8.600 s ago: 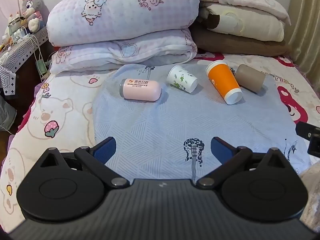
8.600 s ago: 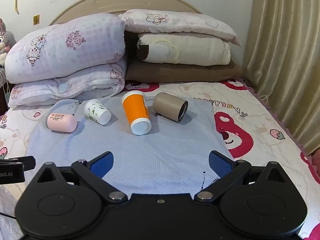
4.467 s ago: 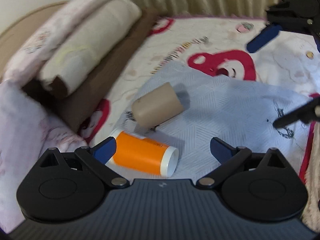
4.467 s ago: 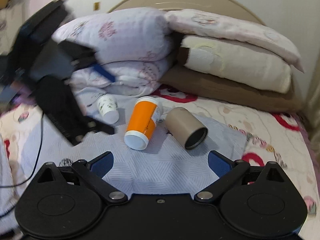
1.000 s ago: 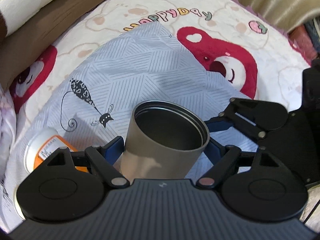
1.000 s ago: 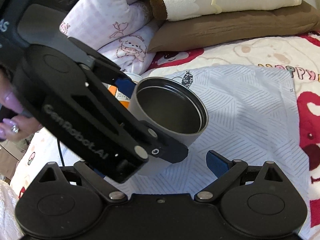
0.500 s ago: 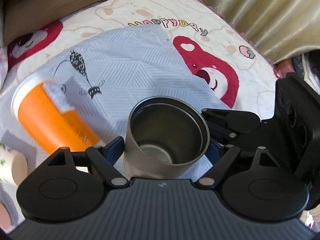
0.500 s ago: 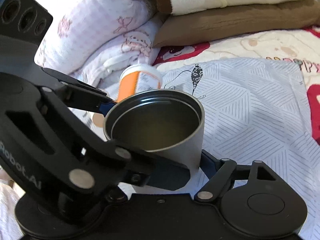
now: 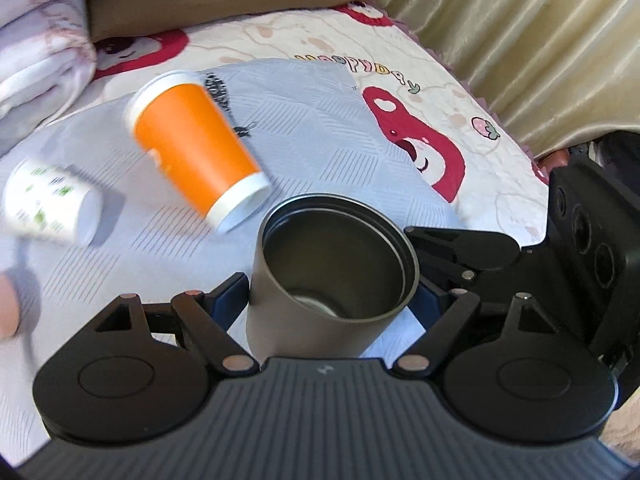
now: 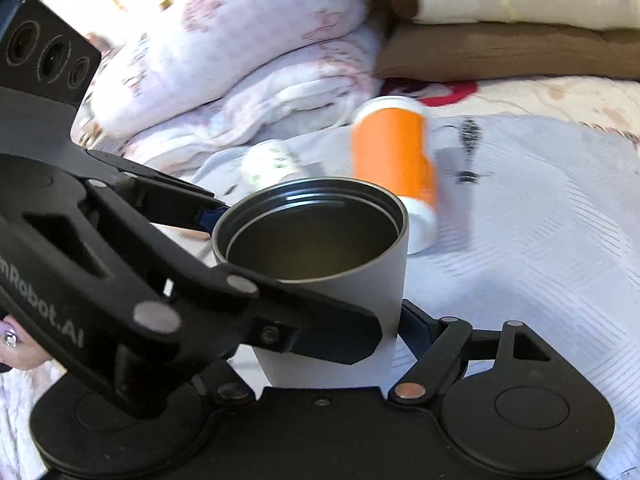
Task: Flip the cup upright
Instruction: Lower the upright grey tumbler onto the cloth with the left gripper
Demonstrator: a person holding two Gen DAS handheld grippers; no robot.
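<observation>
A grey-brown metal cup (image 9: 332, 276) stands mouth up between the blue pads of my left gripper (image 9: 326, 300), which is shut on it. It also shows in the right wrist view (image 10: 320, 256), where my right gripper (image 10: 320, 328) closes around its lower wall; the left gripper's body crosses in front and hides one right finger. The cup is held over the pale blue cloth (image 9: 320, 120). An orange cup (image 9: 192, 152) lies on its side behind it, also seen in the right wrist view (image 10: 394, 164).
A small white patterned cup (image 9: 48, 200) lies on its side at the left. Folded quilts (image 10: 224, 48) and stacked pillows (image 10: 520, 4) line the back of the bed. A curtain (image 9: 540, 40) hangs at the right edge.
The metal cup has stayed mouth up in both grippers. Both views have swung so the orange and white cups sit further into view, with motion blur.
</observation>
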